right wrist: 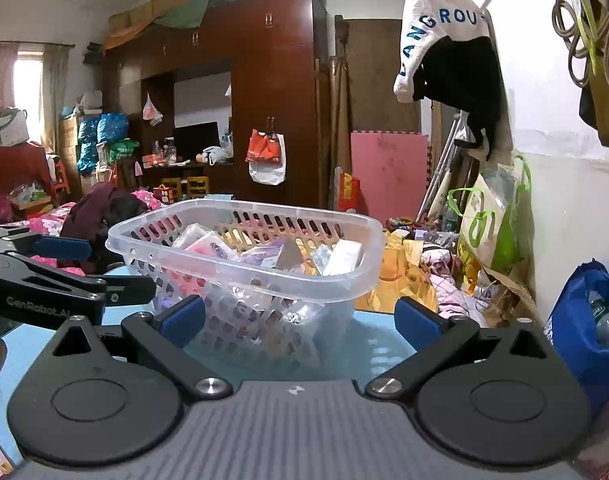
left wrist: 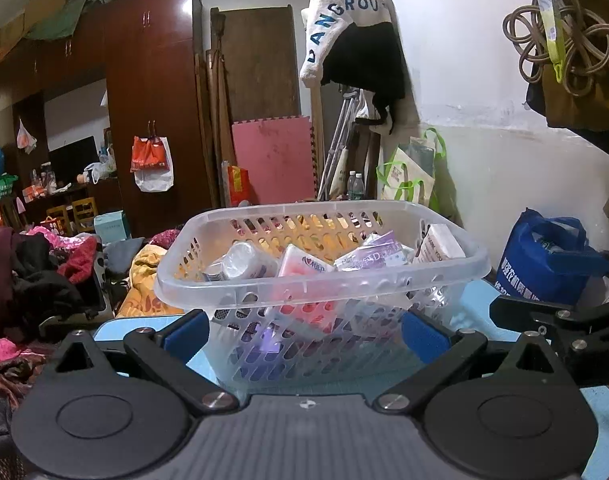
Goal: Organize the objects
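Observation:
A clear plastic basket (left wrist: 304,292) (right wrist: 344,280) with slotted walls stands on a light blue table (left wrist: 480,312) (right wrist: 368,336). Inside lie a pink-and-white tissue pack (left wrist: 300,266) (right wrist: 208,248), a purple pack (left wrist: 368,256) (right wrist: 264,256), a white roll (left wrist: 244,260) and a white box (left wrist: 440,246) (right wrist: 344,258). My left gripper (left wrist: 306,332) stands open just in front of the basket, its blue pads (left wrist: 184,334) either side of the base. My right gripper (right wrist: 300,320) is open too, facing the basket's right corner. Each gripper shows in the other's view: the right gripper (left wrist: 552,320), the left gripper (right wrist: 64,276).
A blue bag (left wrist: 544,260) (right wrist: 588,332) stands by the white wall on the right. Clothes and a yellow blanket (left wrist: 144,280) (right wrist: 400,276) pile up behind the table. A dark wardrobe (left wrist: 152,100), a pink foam mat (left wrist: 272,160) and hanging garments (left wrist: 356,40) fill the background.

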Demonstrator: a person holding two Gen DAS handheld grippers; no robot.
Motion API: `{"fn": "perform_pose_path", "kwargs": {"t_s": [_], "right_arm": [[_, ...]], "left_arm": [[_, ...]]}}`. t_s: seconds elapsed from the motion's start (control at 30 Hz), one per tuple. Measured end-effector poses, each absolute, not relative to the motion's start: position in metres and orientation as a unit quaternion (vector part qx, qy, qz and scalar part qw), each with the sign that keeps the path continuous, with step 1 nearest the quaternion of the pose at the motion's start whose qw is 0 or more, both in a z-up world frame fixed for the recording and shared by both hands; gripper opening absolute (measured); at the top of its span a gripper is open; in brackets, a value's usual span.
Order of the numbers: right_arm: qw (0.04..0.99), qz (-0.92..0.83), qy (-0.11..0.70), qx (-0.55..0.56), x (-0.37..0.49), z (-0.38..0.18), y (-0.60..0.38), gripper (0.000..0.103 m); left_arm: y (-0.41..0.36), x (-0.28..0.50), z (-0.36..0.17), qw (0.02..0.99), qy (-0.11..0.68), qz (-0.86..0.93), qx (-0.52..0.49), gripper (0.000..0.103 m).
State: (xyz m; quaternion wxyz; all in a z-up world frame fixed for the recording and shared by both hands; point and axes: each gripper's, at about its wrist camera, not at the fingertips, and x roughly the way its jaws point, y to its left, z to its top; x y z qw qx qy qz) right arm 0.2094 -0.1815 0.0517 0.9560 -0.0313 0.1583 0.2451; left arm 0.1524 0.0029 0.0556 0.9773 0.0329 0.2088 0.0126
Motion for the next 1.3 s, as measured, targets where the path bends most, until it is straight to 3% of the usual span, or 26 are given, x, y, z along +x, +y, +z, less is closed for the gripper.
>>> {"fn": "perform_pose_path", "kwargs": {"t_s": [1.3], "right_arm": [[0.961, 0.234, 0.145, -0.034, 0.2037, 0.0572, -0.1871, 0.103]], "left_arm": [[0.0050, 0.1533, 0.0569, 0.978, 0.207, 0.014, 0.016, 0.103]]}}
